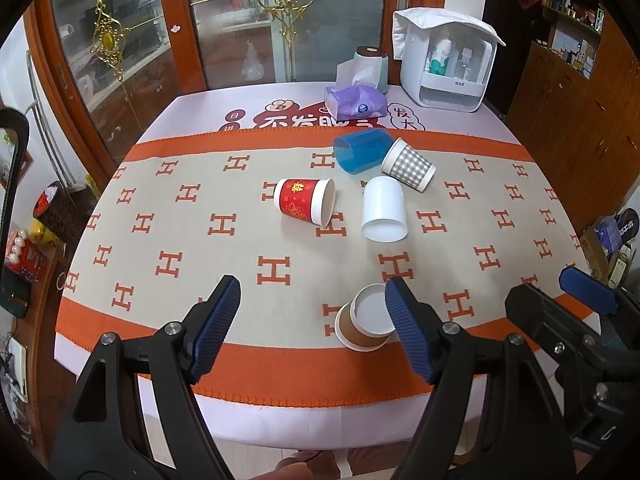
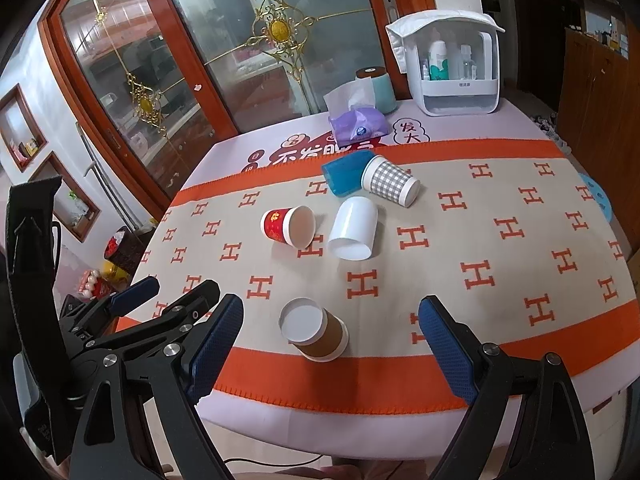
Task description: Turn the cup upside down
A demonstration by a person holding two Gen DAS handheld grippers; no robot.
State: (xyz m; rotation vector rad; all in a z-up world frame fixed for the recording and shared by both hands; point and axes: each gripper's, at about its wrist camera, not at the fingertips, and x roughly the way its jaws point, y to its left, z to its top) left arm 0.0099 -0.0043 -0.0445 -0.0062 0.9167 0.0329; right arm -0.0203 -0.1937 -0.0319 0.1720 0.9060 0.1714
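A brown paper cup (image 1: 362,326) (image 2: 318,334) stands upside down, base up, near the table's front edge. A red cup (image 1: 306,200) (image 2: 290,226), a white cup (image 1: 384,210) (image 2: 354,228), a blue cup (image 1: 360,152) (image 2: 346,174) and a checked cup (image 1: 408,166) (image 2: 390,180) lie on their sides further back. My left gripper (image 1: 312,300) is open and empty, its right finger beside the brown cup. My right gripper (image 2: 332,320) is open and empty, hovering around the brown cup; it also shows in the left wrist view (image 1: 560,304).
An orange-and-beige patterned cloth (image 1: 160,240) (image 2: 500,260) covers the table. At the back stand a purple tissue pack (image 1: 354,102) (image 2: 358,126), a green canister (image 1: 372,62) (image 2: 378,88) and a white cosmetics organiser (image 1: 448,60) (image 2: 456,64). Glass cabinet doors stand behind.
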